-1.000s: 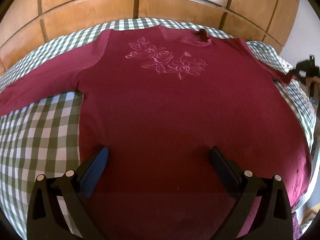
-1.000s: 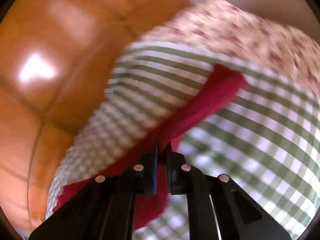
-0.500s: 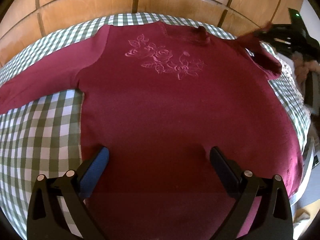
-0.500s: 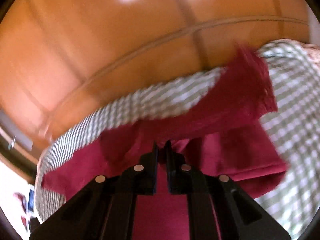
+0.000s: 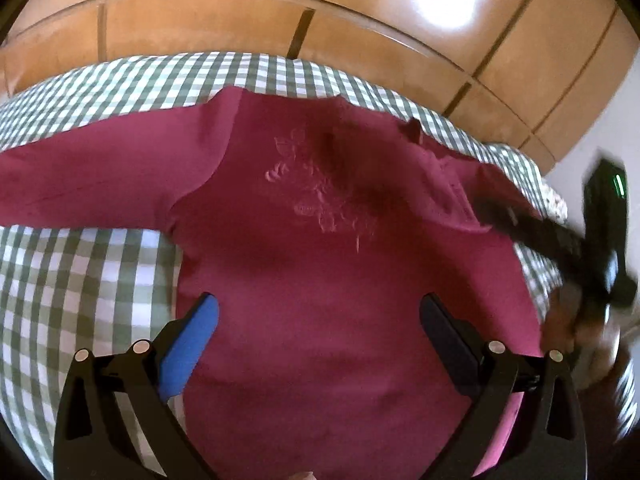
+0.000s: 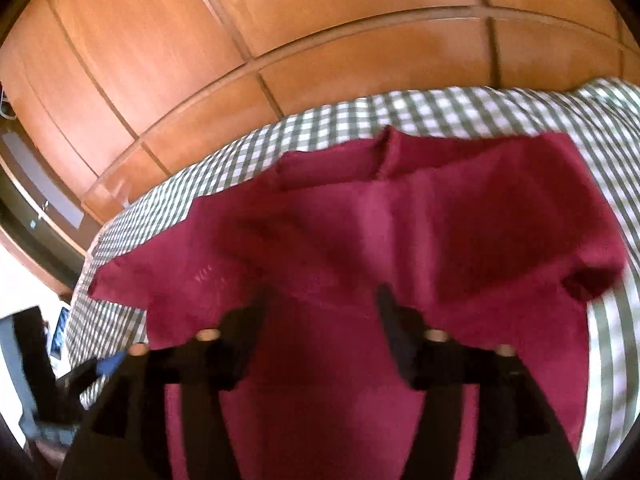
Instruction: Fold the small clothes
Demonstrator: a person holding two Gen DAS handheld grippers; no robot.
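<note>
We hold the left gripper (image 5: 319, 350) with its jaws spread wide and nothing between them, above the lower body of the dark red long-sleeved knit top with embossed flowers (image 5: 340, 280). Since the earlier frame this view has shifted slightly; the gripper remains open as before.

The right gripper (image 6: 320, 312) has just been opening: a second ago its jaws were clamped on the sleeve, and now they stand apart with no fabric pinched between them. The sleeve (image 6: 460, 208), previously stretched out sideways, now lies folded inward across the top's chest, just ahead of the right fingertips.

The top lies flat on the green-and-white checked bedcover (image 5: 72, 280). Beyond both grippers stands the orange-brown panelled wooden wardrobe (image 5: 240, 12). We see no containers in either view.
</note>
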